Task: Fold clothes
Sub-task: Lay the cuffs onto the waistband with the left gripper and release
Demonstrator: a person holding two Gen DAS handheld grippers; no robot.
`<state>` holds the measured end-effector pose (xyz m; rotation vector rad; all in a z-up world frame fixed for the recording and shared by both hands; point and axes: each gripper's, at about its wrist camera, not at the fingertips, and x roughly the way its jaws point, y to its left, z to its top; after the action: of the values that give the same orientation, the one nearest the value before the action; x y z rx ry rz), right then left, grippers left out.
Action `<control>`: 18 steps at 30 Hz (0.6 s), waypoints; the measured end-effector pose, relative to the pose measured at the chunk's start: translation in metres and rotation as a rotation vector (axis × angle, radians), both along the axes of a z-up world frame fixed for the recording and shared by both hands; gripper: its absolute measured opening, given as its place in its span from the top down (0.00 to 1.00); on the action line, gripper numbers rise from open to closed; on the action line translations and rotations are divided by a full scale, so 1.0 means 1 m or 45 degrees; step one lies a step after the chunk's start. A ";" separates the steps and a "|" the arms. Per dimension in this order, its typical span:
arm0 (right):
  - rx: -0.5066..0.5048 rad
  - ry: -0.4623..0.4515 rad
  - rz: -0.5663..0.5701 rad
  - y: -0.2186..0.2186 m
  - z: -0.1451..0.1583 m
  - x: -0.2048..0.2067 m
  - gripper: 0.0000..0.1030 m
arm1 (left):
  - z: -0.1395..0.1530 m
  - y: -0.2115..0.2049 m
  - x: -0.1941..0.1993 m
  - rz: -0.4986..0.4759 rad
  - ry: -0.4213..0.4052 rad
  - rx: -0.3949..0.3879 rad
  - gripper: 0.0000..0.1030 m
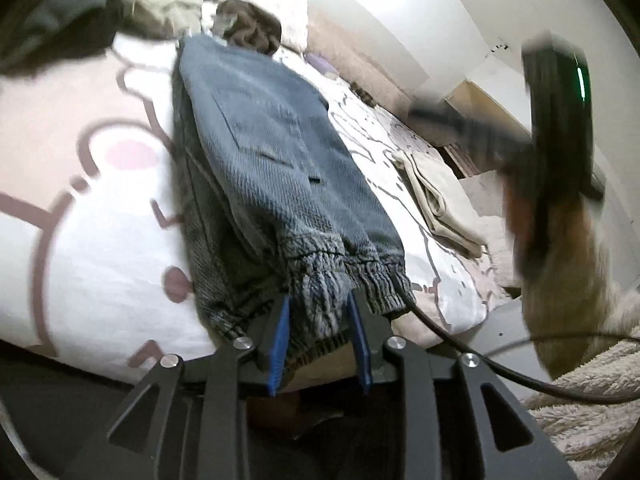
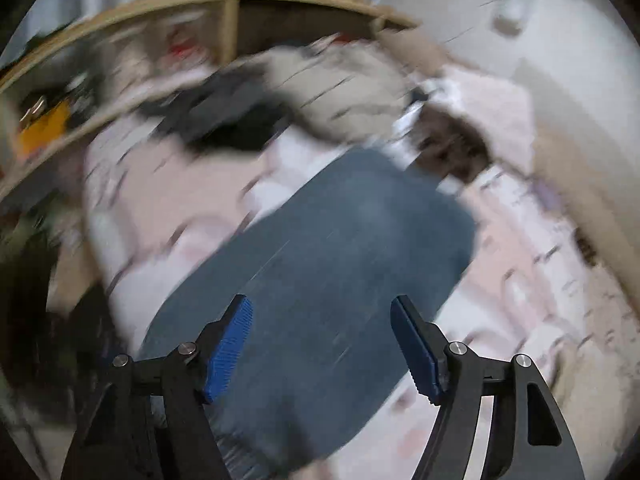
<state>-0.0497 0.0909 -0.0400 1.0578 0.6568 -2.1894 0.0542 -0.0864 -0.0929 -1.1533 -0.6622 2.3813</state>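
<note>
Jeans (image 1: 272, 168) waistband clamped in left gripper (image 1: 320, 300) jaws; right gripper (image 2: 322, 304) jaws released.

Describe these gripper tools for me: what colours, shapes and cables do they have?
Each gripper, left and right, has black angular linkage arms with silver round pivot bolts and two ribbed blue pads. A black cable trails beside the left one.

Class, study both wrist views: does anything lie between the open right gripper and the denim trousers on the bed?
Nothing visible does. The right gripper hangs open directly above the denim trousers, though that view is blurred. The left gripper already clamps their elastic hem.
</note>
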 end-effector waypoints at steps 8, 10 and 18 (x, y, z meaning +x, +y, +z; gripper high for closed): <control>-0.036 -0.161 -0.115 0.018 -0.077 0.056 0.31 | 0.043 0.015 -0.016 0.039 0.201 -0.221 0.72; -0.050 -0.161 -0.130 0.020 -0.074 0.057 0.31 | 0.033 0.037 -0.045 0.006 0.229 -0.284 0.72; -0.026 0.105 -0.165 0.051 -0.039 0.092 0.31 | -0.037 0.054 -0.056 -0.152 0.125 -0.603 0.72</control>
<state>0.0419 0.1424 -0.0791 1.0296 0.6167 -2.3571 -0.0017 -0.0319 -0.1302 -1.2024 0.0129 2.5415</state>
